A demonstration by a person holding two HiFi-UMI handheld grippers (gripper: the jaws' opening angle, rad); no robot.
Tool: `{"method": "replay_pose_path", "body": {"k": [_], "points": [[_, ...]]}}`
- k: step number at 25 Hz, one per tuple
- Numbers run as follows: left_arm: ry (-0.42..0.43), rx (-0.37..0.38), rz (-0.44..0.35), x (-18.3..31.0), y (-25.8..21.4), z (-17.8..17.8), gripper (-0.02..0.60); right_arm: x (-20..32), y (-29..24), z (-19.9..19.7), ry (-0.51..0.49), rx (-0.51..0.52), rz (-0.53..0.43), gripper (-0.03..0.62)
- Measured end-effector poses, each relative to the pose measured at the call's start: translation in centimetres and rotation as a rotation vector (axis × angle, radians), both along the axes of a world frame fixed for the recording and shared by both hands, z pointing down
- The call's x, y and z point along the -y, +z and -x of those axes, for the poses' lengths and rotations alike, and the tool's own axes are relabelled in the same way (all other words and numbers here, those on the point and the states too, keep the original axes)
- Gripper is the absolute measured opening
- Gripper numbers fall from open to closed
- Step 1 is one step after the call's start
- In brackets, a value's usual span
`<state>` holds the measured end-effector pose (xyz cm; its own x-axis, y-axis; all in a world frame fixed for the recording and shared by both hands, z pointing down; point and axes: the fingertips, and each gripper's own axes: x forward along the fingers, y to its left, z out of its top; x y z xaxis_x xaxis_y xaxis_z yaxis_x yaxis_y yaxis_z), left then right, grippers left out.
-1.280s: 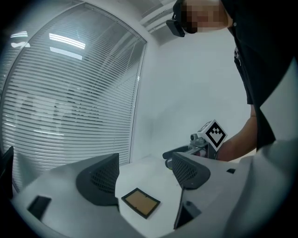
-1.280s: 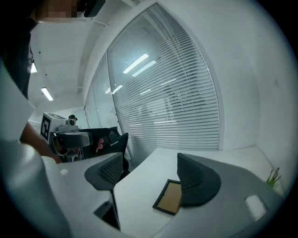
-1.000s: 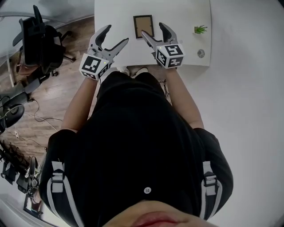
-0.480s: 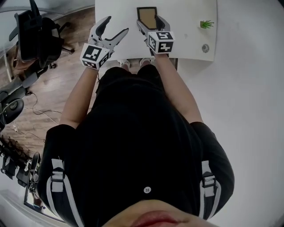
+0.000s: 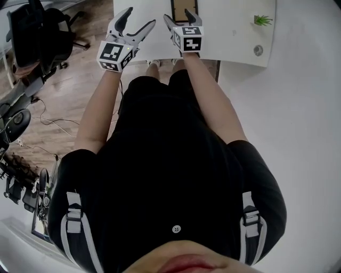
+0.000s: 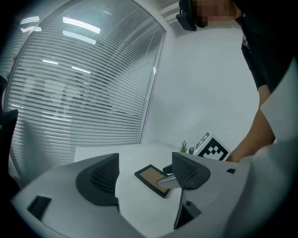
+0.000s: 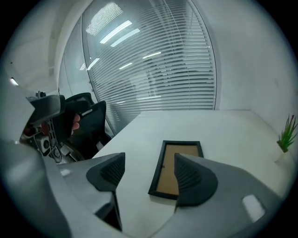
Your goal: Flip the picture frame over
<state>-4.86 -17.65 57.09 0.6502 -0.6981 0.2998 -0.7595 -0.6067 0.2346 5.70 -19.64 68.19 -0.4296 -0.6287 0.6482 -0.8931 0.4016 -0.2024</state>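
The picture frame lies flat on the white table, black-rimmed with its brown backing up. It also shows at the top edge of the head view as the frame and in the left gripper view as the frame. My right gripper hangs just above the frame's near end. Its jaws are closing, still wide apart, and the pads touch nothing. In the head view the right gripper partly covers the frame. My left gripper is open and empty to the frame's left, apart from it.
A small green plant and a round grey object sit at the table's right side. A black office chair and cables stand on the wooden floor to the left. Window blinds lie beyond the table.
Both grippers have sunk toward the table and come up to the frame. The right one now sits over the frame's near end, and its jaws have narrowed slightly.
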Motion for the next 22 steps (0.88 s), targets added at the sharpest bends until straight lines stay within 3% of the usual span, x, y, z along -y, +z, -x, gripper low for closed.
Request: {"method": "replay_pose_path", "body": {"k": [15,22], "points": [[-0.021,0.009,0.048,1.2,3.9,0.0,0.36,0.0,5.6,-0.5,0.076,-0.134,0.088,0.271],[-0.007,0.003,0.057,1.3,4.3,0.1,0.36,0.2,6.4,0.3,0.077,-0.171,0.094,0.199]]}}
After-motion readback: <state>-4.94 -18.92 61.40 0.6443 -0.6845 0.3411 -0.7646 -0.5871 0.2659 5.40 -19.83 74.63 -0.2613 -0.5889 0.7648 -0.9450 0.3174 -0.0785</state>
